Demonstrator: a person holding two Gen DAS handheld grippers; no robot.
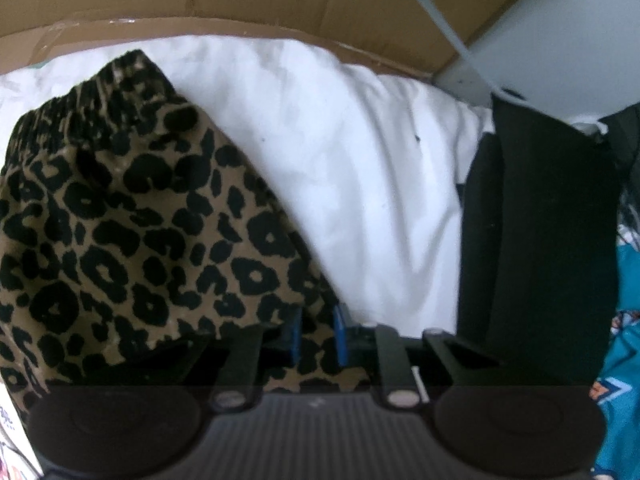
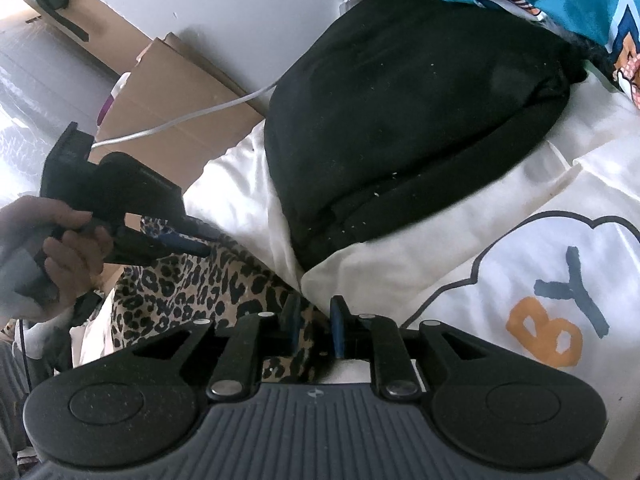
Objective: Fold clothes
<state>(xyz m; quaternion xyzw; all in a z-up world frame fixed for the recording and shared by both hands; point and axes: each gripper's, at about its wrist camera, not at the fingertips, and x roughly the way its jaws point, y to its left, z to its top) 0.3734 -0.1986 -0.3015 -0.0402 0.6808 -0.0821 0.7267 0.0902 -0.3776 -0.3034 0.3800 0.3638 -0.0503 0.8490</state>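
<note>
I held the leopard garment (image 1: 132, 216) at two places, so the step in hand was a fold of it over the white sheet (image 1: 352, 168). My left gripper (image 1: 318, 332) pointed steeply down, its blue pads (image 1: 339, 334) narrow with leopard cloth bunched between them; I judged it clenched on the cloth. My right gripper (image 2: 314, 328) sat lower on the same garment, its pads (image 2: 336, 330) a little apart with a strip of cloth running between; the view there was dark, so I could not tell whether they still pinched or had let go. From the right view, a hand (image 2: 60, 256) carried the left gripper just above the garment's far end, beside the black pile (image 2: 416, 112) and near the white printed shirt (image 2: 540, 280). The garment hung rumpled, waistband upward, not yet flat. The next move, as I judged it, called for carrying the held edge across to meet the other edge, keeping the cloth taut, then laying it down square before any release
</note>
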